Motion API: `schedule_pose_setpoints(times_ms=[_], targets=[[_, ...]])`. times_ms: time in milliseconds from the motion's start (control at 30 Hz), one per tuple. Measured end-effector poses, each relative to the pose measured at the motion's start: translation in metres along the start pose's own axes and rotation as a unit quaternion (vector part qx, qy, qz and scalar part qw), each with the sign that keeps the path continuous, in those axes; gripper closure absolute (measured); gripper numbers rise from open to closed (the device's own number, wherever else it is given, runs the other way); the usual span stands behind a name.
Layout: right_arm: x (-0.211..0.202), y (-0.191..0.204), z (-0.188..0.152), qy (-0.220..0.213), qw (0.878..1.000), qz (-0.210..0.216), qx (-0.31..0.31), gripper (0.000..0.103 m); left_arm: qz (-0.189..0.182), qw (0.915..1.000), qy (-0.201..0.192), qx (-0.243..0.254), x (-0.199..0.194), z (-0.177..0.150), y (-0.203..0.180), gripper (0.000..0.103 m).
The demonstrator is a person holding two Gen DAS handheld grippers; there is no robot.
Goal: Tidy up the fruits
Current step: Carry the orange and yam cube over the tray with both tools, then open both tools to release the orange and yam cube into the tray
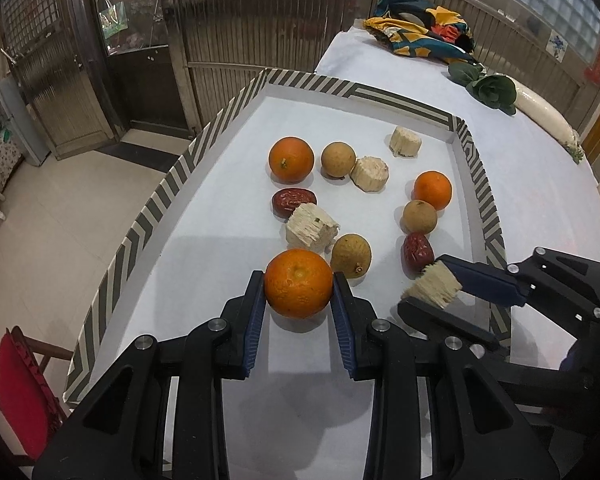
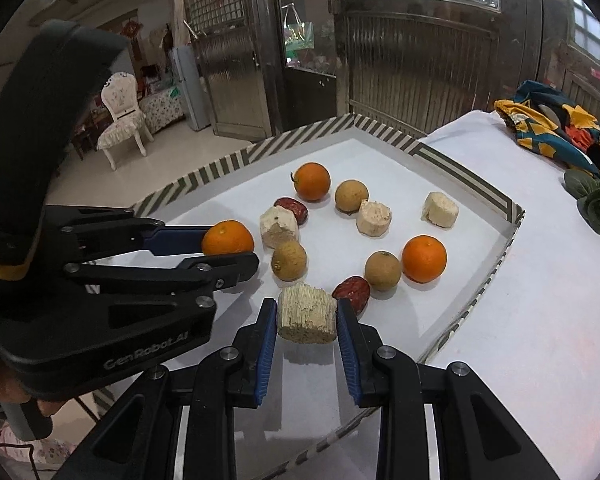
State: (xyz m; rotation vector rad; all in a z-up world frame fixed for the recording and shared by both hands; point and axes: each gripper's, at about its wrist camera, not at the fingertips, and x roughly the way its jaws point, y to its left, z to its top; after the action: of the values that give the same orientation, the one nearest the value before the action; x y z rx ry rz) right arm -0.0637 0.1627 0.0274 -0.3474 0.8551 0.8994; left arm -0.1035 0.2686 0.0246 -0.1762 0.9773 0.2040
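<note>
Together, we count twelve pieces in the striped-rim tray [image 1: 204, 136]: three oranges, three tan longans, two red dates and four pale sugarcane chunks. Our left gripper [image 1: 299, 284] points steeply down at the tray's six o'clock edge, its blue pads pinching the nearest orange [image 1: 298, 282] just above the white liner. Our right gripper [image 2: 307, 316], also tilted downward, pinches a sugarcane chunk [image 2: 306, 314] at four o'clock of that orange, just beside a date [image 2: 352, 290]. From the left wrist view, the other two oranges sit at eleven o'clock [image 1: 291, 159] and two o'clock [image 1: 433, 190] of the tray.
</note>
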Motion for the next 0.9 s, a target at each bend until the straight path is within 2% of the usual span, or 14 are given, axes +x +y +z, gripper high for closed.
schedule_pose_setpoints(times_ms=[567, 700, 767, 833, 900], targets=[[0.003, -0.002, -0.002, 0.003, 1.000, 0.006, 0.007, 0.074, 0.010, 0.9997, 0.016, -0.015, 0.007, -0.002, 0.003, 0.069], [-0.003, -0.004, -0.005, -0.004, 1.000, 0.002, 0.013, 0.074, 0.016, 0.9996, 0.007, -0.020, 0.004, -0.003, 0.003, 0.054], [-0.010, -0.006, -0.006, -0.017, 1.000, 0.000, 0.020, 0.074, 0.017, 0.9996, -0.002, -0.021, 0.000, -0.005, 0.002, 0.051], [-0.022, -0.008, -0.007, -0.036, 0.999, 0.002, 0.031, 0.074, 0.021, 0.9995, -0.013, -0.020, -0.005, -0.006, -0.002, 0.044], [-0.033, -0.011, -0.009, -0.055, 0.998, 0.000, 0.042, 0.074, 0.019, 0.9994, -0.022, -0.018, -0.010, -0.007, -0.007, 0.042]])
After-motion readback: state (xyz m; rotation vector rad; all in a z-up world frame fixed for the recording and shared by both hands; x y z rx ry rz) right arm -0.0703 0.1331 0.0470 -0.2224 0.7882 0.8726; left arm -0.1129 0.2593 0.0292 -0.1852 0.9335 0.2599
